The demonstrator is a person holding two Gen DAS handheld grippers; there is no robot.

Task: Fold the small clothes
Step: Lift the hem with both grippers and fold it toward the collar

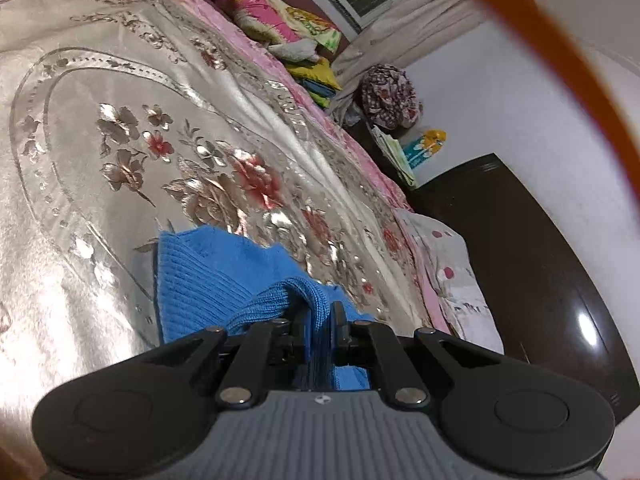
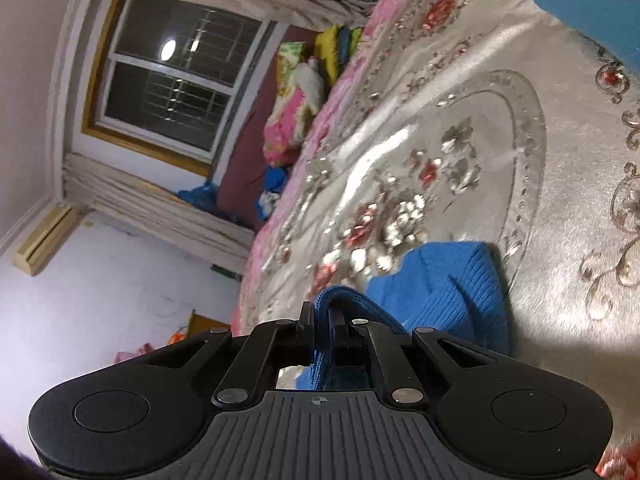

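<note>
A soft, light blue knit garment (image 1: 208, 280) is held over the near side of the bed (image 1: 80, 160), its bunched edges clamped by the closed left tongs (image 1: 320, 320) and right tongs (image 2: 324, 320); limp sagging is likely.

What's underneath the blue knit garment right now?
The blue knit garment, pinched by both grippers, hangs over the floral bedspread. The bedspread directly beneath it is covered.

Ribbed blue knit (image 1: 208, 280); glossy satin bedspread (image 1: 100, 184).
</note>
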